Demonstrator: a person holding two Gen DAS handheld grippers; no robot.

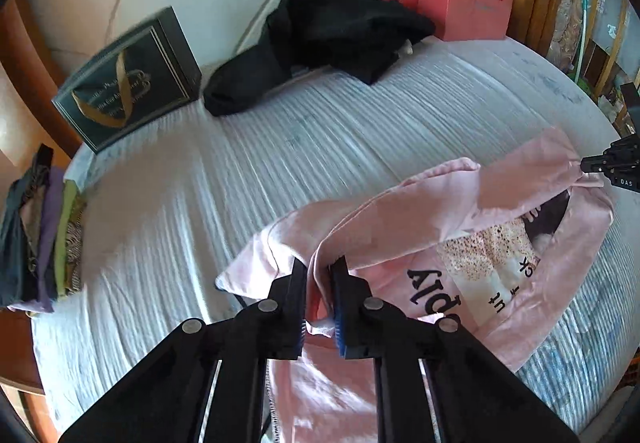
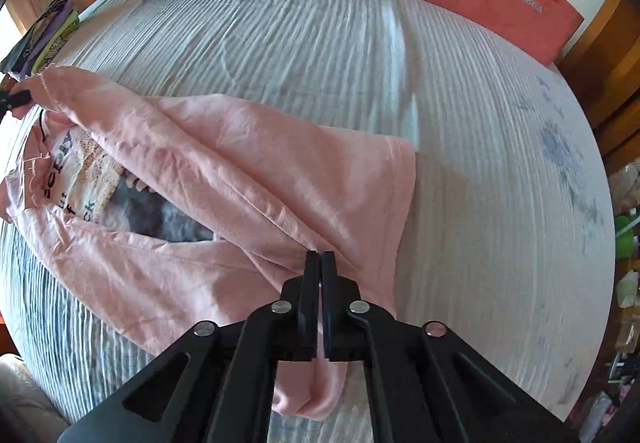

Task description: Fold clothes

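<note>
A pink T-shirt (image 1: 460, 211) with a printed picture and black letters lies partly folded on the white ribbed bed cover (image 1: 240, 171). My left gripper (image 1: 318, 271) is shut on a bunched edge of the shirt and lifts it off the bed. My right gripper (image 2: 319, 259) is shut on the shirt's other edge (image 2: 248, 163). The right gripper also shows at the right edge of the left wrist view (image 1: 588, 165), pinching the fabric. The shirt hangs stretched between both grippers, its print facing up underneath.
A black garment pile (image 1: 320, 39) lies at the head of the bed. A dark gift box (image 1: 128, 79) and a red paper bag (image 1: 464, 9) stand beside it. A stack of folded clothes (image 1: 40, 235) sits at the bed's left edge.
</note>
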